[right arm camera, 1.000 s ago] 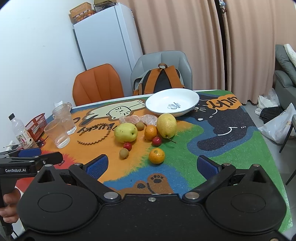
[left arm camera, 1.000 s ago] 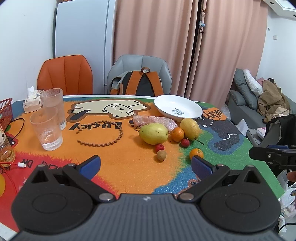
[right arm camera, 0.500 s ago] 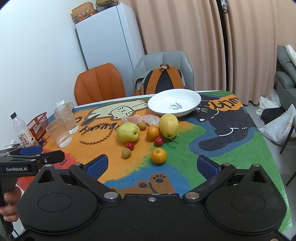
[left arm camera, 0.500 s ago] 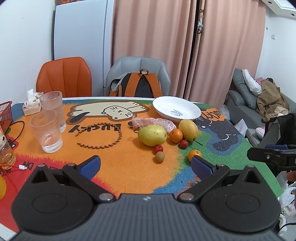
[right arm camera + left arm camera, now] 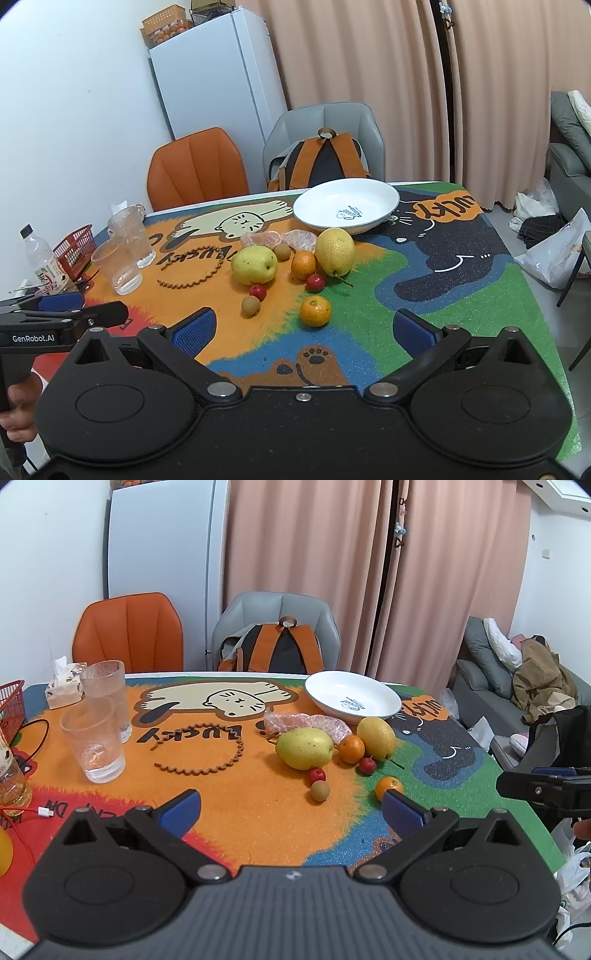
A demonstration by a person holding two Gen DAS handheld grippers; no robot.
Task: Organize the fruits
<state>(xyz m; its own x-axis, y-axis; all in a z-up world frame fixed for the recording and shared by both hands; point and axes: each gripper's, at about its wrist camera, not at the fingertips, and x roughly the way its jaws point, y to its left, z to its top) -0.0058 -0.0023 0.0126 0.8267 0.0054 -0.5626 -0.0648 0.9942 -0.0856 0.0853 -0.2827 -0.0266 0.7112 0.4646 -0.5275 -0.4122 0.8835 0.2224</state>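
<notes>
Left wrist view: the left gripper (image 5: 291, 810) gapes wide and empty; a dimpled round tangerine (image 5: 388, 788) sits at two o'clock, touching its right pad.

Right wrist view: the right gripper (image 5: 303, 330), equally wide and empty, has that tangerine (image 5: 314, 311) dead ahead at twelve, so probably the nearer; the glossy white plate (image 5: 384, 214) lies beyond.

Two near-edge wrist views across the table (image 5: 258, 812), sharing its fruit-strewn middle.
</notes>
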